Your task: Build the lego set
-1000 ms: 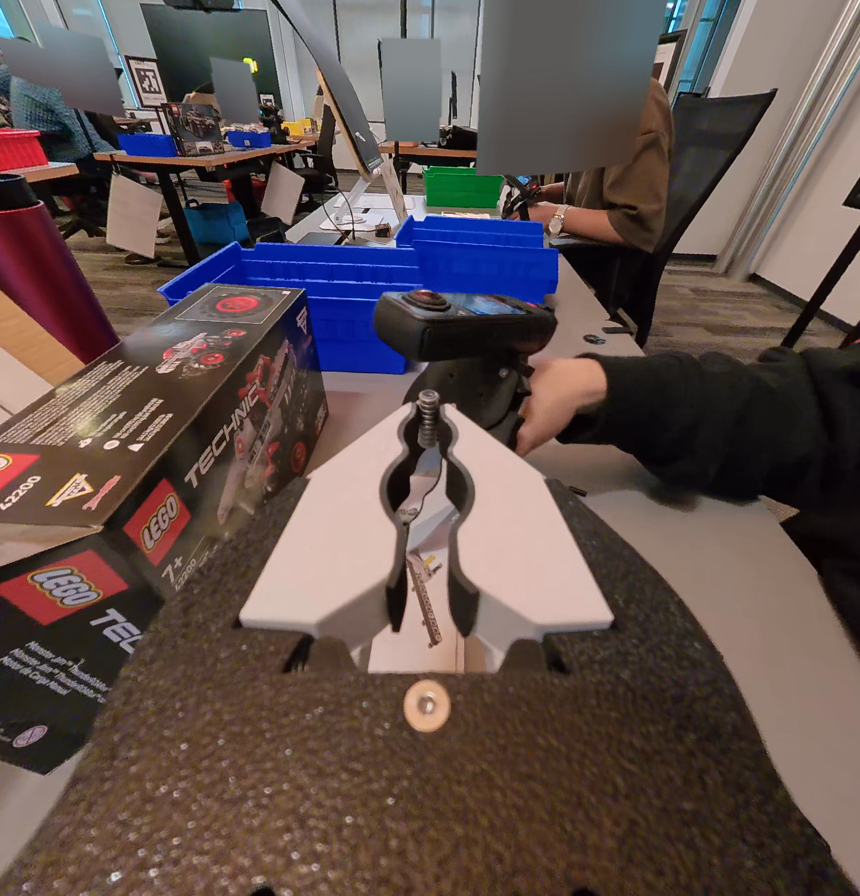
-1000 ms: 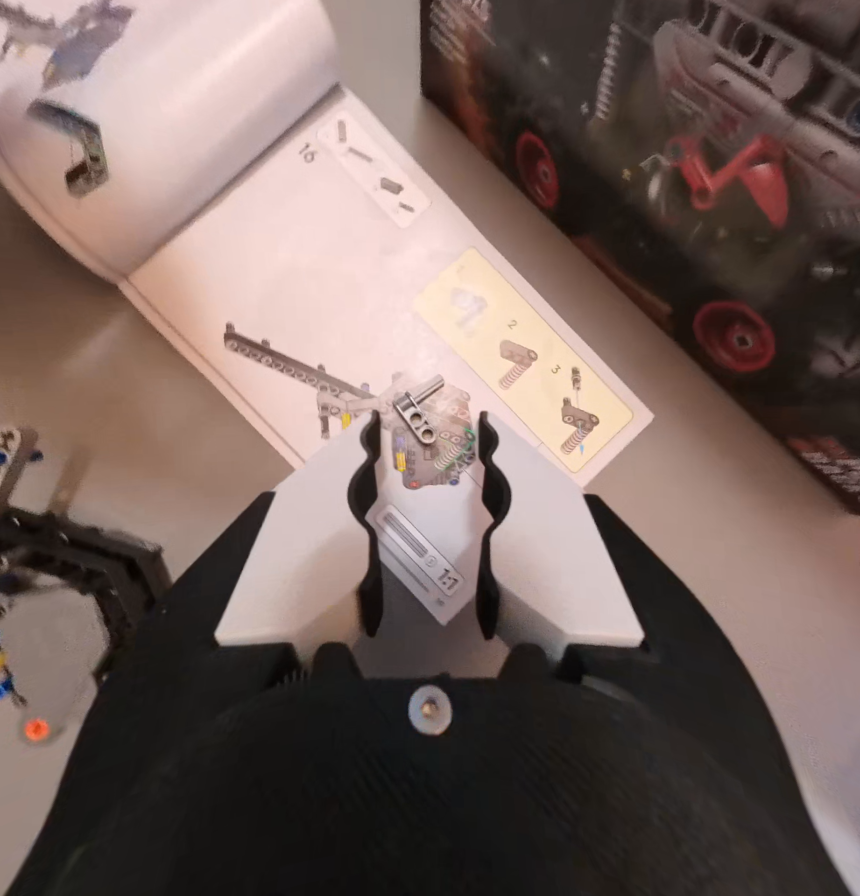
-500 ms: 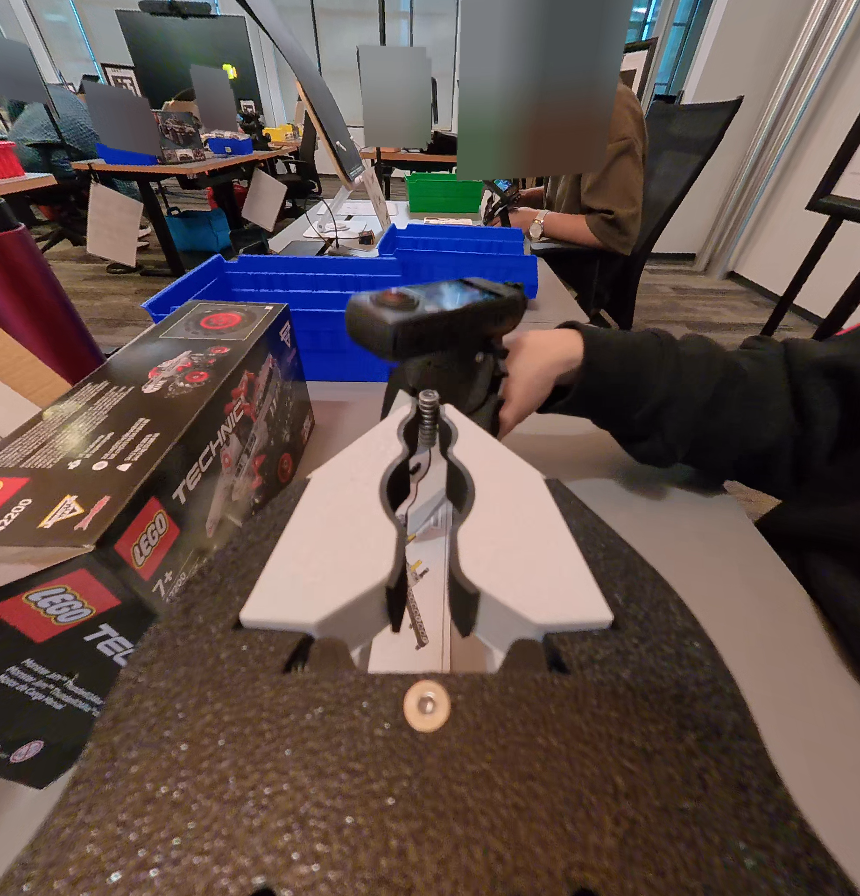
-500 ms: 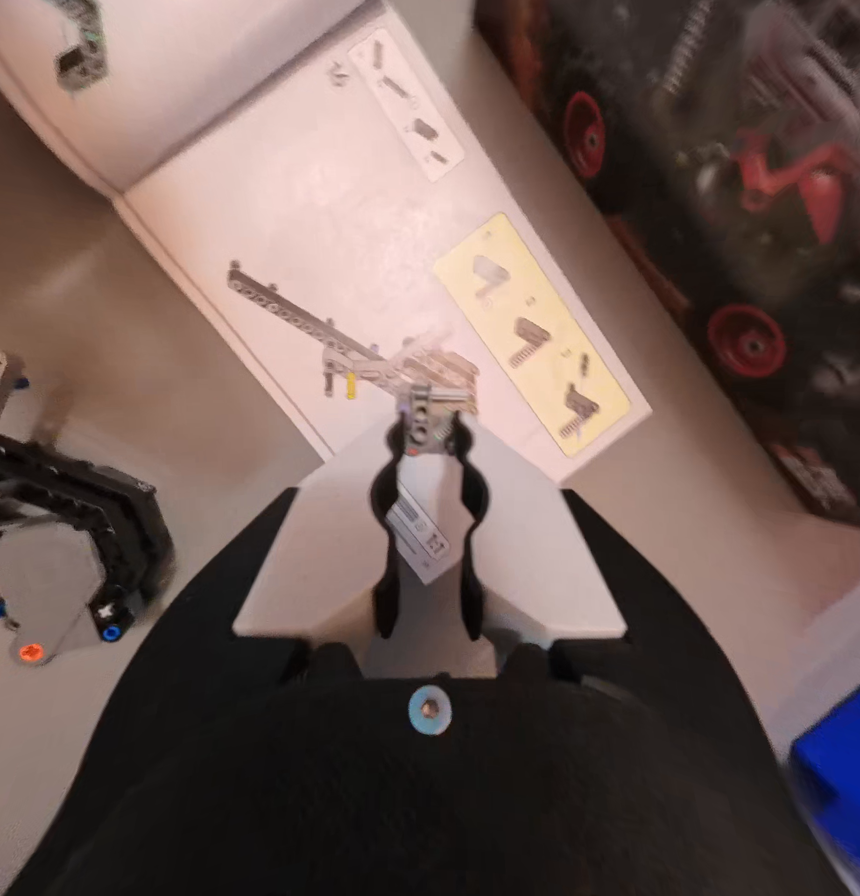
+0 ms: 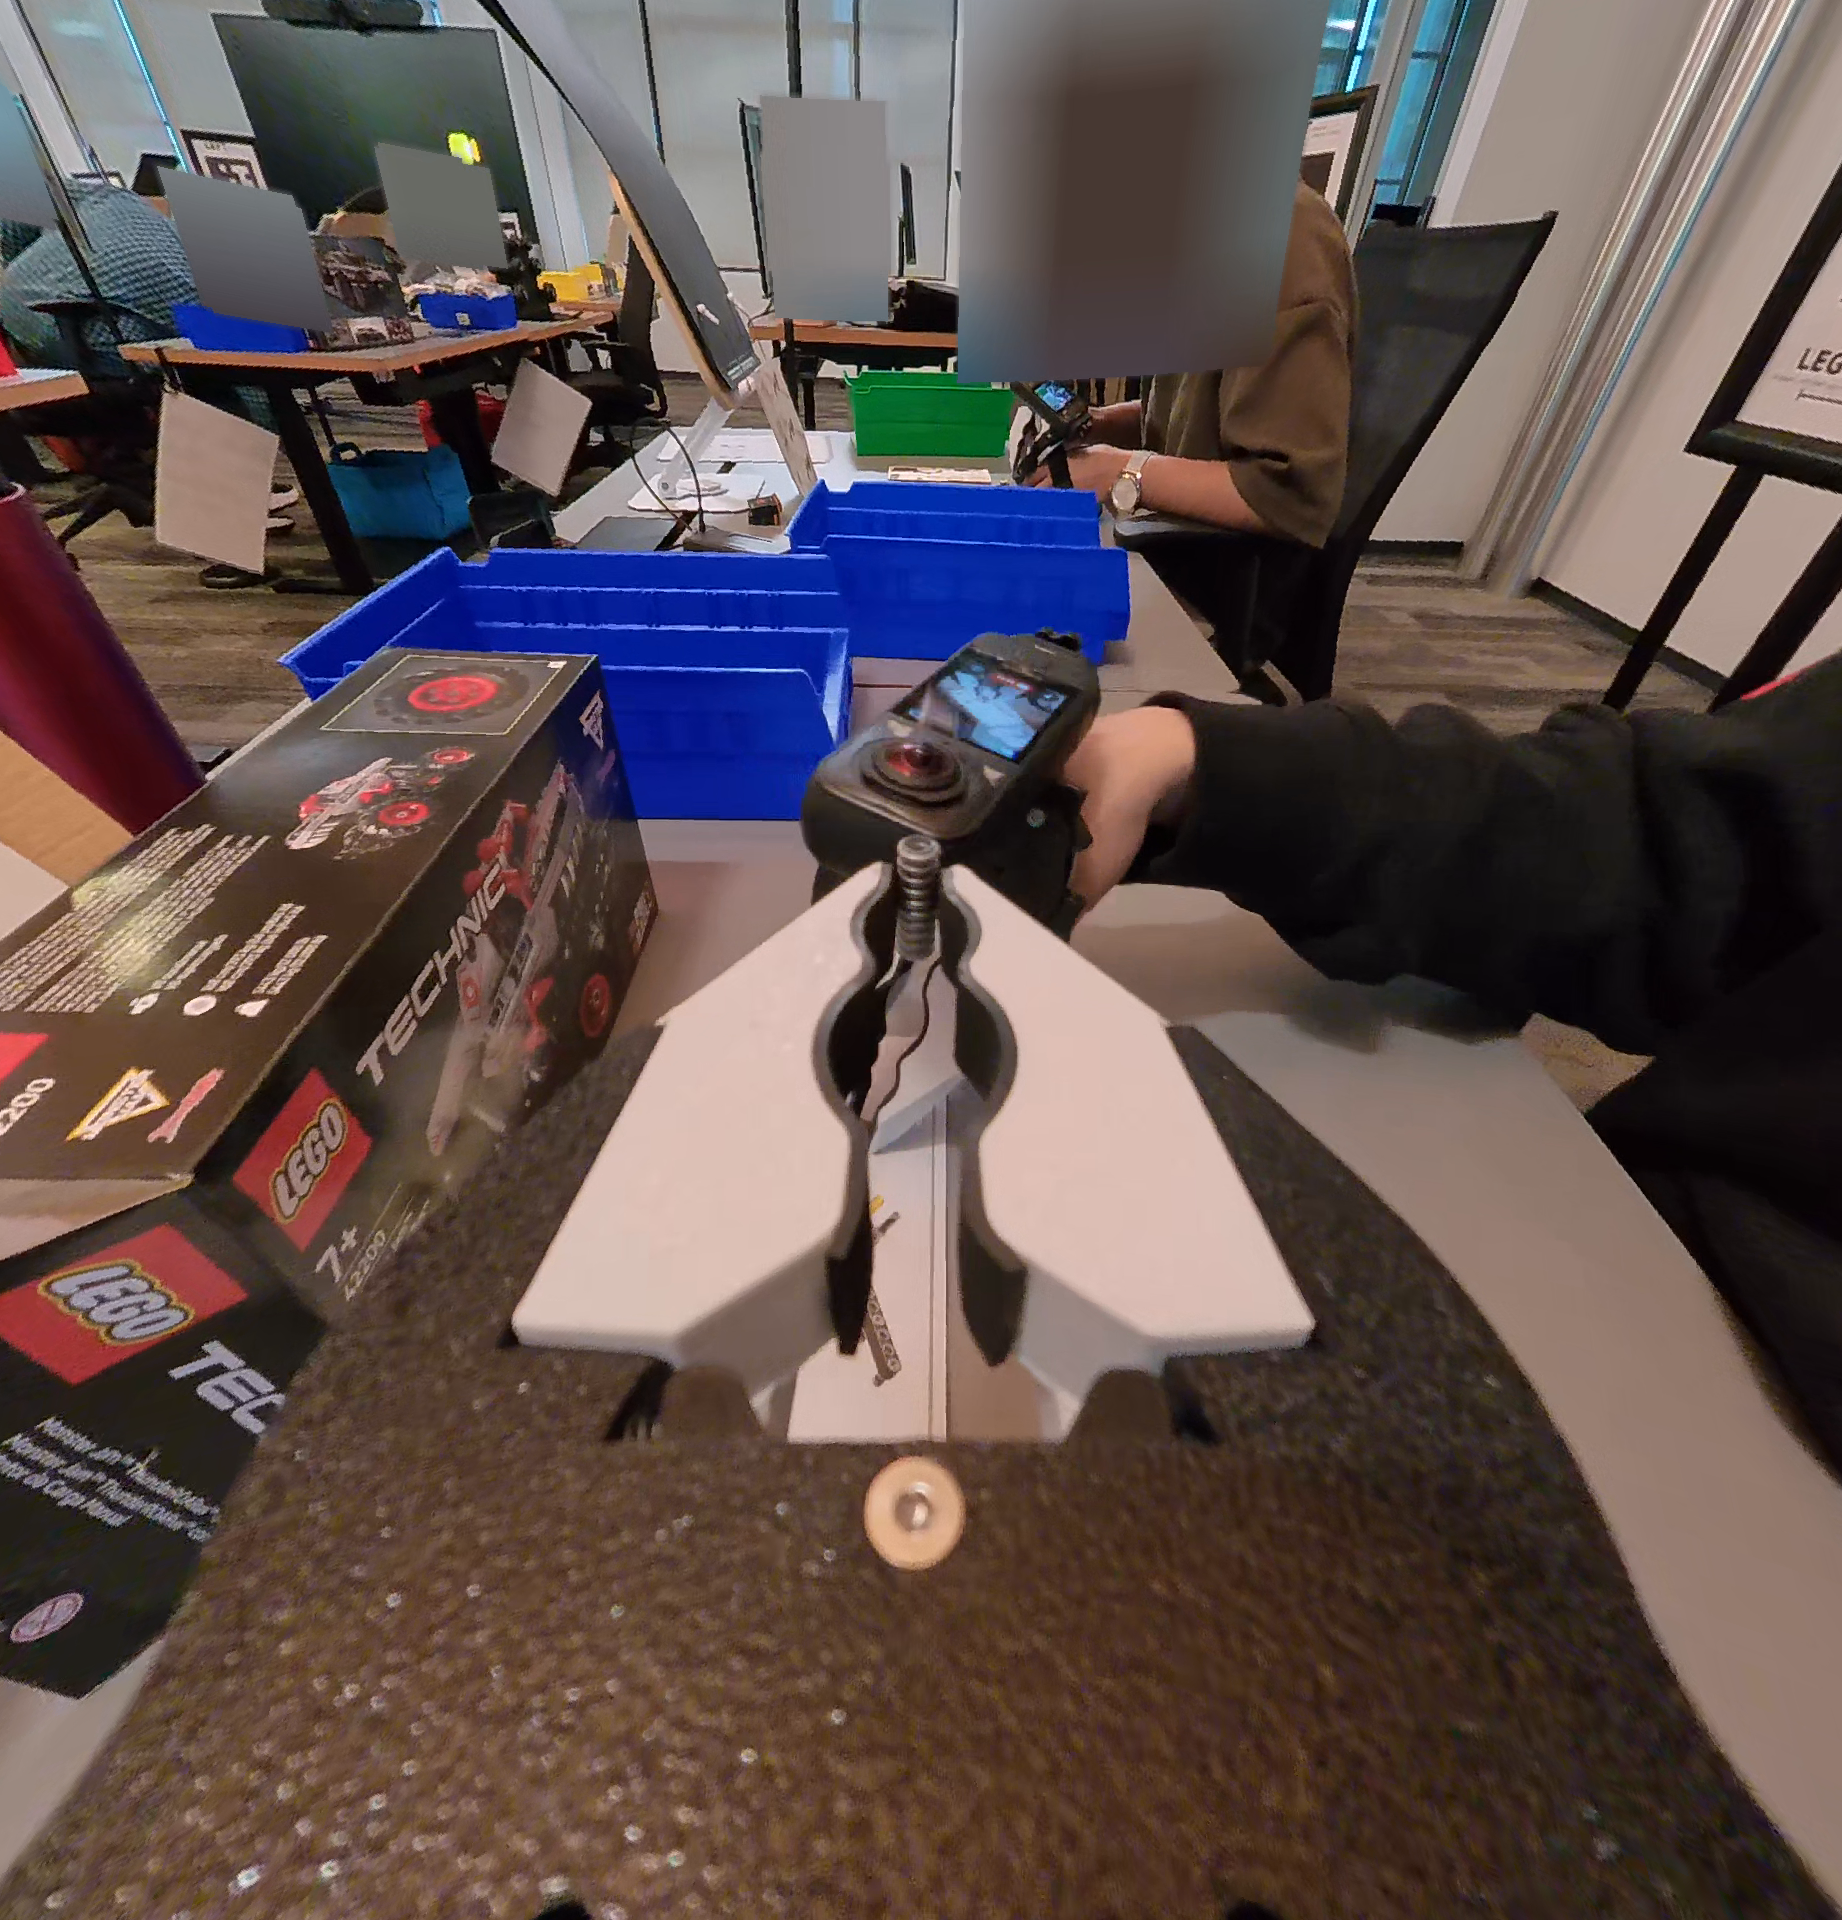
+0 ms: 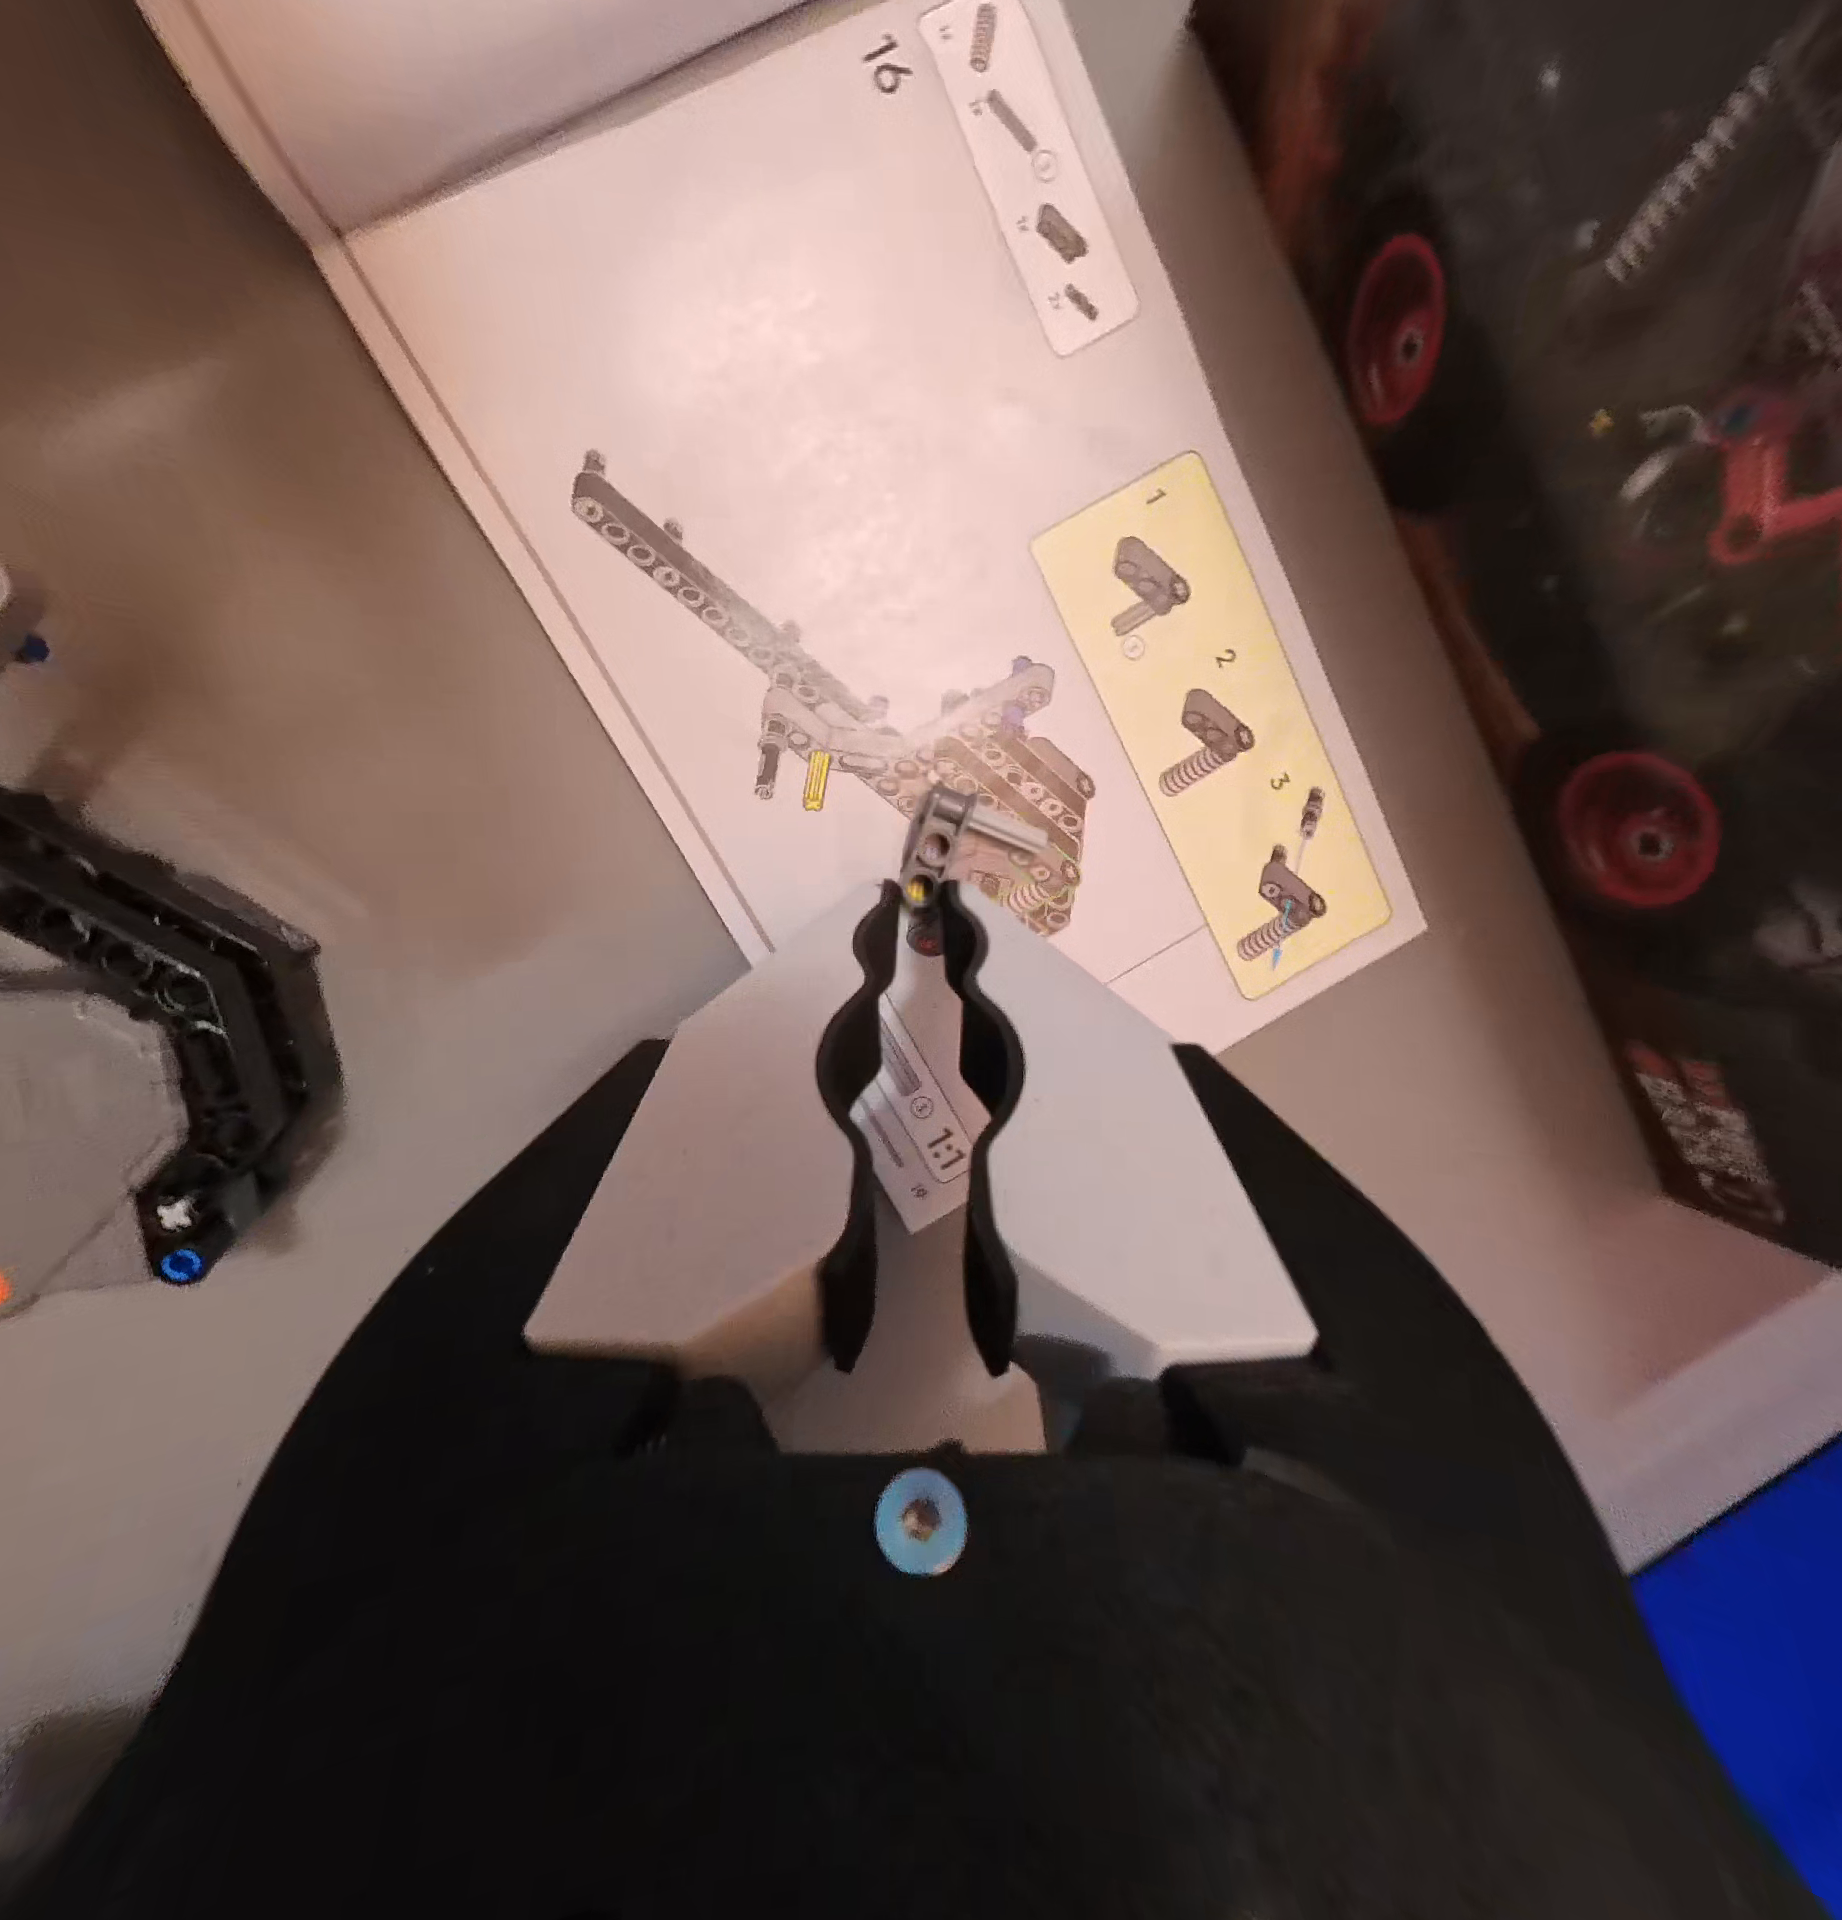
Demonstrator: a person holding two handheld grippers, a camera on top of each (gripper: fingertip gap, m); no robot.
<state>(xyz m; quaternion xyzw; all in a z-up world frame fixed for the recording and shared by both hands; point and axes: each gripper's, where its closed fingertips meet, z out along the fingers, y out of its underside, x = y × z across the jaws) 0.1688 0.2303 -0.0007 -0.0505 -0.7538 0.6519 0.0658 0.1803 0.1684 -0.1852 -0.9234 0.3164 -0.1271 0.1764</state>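
Left gripper point(image 5: 915, 914): jaws narrow, pinching a grey coil spring point(image 5: 915, 896) upright at the tips. Right gripper point(image 6: 922, 896): jaws narrow, clamped on a grey connector with axle point(image 6: 956, 831) that sticks out past the tips. Under and ahead of the right gripper lies the open instruction booklet point(image 6: 792, 343); to its right, the set's box point(image 6: 1623, 520); to its left, a black partly built frame point(image 6: 169, 997). Ahead of the left gripper: blue bins point(image 5: 709, 644).

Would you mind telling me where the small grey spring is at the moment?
The grey spring is in the left wrist view, pinched upright at the tips of the left gripper, with the set's black box to its left and the right gripper's camera just behind.
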